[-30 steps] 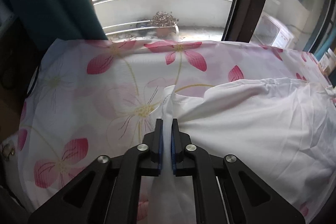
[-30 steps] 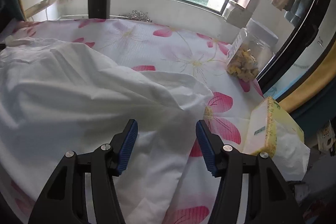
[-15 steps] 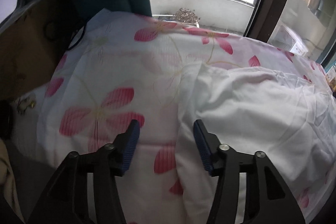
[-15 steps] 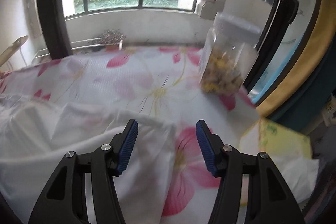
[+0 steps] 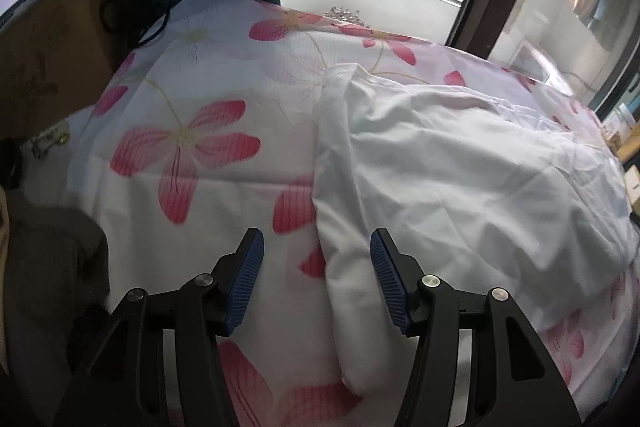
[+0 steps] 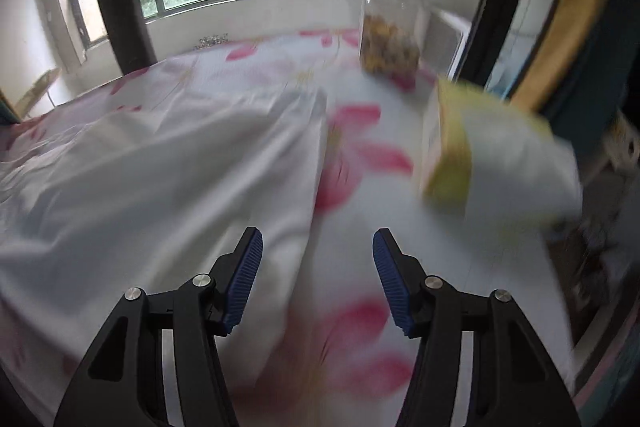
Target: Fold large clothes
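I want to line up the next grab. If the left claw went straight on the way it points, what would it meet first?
Most likely the left edge of the white garment, which lies between the open left claw fingers, with the flowered sheet just beside it. Depth is hard to judge.

The left gripper hangs with its jaws apart over the flowered sheet, nothing pinched between the blue pads. The white garment lies rumpled to the right, its folded left edge running down between the pads
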Motion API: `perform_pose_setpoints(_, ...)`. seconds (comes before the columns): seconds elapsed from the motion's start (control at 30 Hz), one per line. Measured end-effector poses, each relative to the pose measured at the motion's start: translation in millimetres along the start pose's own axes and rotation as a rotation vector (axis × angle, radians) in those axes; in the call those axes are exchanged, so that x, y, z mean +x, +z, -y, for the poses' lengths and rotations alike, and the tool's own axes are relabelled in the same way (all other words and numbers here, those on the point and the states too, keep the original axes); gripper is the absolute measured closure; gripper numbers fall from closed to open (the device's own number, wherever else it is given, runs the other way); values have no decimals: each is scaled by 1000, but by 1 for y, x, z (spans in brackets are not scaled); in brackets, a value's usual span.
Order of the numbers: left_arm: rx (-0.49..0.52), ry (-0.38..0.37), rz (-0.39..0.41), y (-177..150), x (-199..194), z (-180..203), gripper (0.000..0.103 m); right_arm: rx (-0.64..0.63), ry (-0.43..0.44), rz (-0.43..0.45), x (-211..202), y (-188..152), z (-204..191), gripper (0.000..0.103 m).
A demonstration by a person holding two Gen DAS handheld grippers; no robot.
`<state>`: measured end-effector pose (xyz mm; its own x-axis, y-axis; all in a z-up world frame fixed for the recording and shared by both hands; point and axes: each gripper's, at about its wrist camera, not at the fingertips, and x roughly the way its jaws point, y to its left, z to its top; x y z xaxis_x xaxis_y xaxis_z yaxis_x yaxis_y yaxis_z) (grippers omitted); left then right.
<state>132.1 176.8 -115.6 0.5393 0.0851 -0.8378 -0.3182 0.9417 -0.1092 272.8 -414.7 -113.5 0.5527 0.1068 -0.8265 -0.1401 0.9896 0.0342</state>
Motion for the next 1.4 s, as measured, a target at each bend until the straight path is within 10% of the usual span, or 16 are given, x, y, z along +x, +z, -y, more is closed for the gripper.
perform_pose_setpoints(0.07, 35, -10, 8, -7, -3, 4, 51, 12, 17, 0, -2, -14, -2, 46)
perform_pose_setpoints(0.17, 100, -8, 3, -15, -6, 14, 98, -73, -49, 34, -7, -26, -17, 75)
perform_pose_setpoints(0.2, 113, -14, 3, -17, -8, 16, 98, -101, -61, 30, -8, -28, -22, 98)
perform_pose_setpoints(0.3, 121, -3, 28, -24, -16, 18, 101, -131, -113, 41, -11, -30, -24, 101)
perform_pose_setpoints(1.23, -37, -79, 47, -84, -61, -5, 100, -62, -137, 61, -46, -79, 10, 103)
perform_pose_setpoints(1.4, -5, -35, 69, -70, -65, -1, 56, -44, -108, 31, -47, -76, 17, 99)
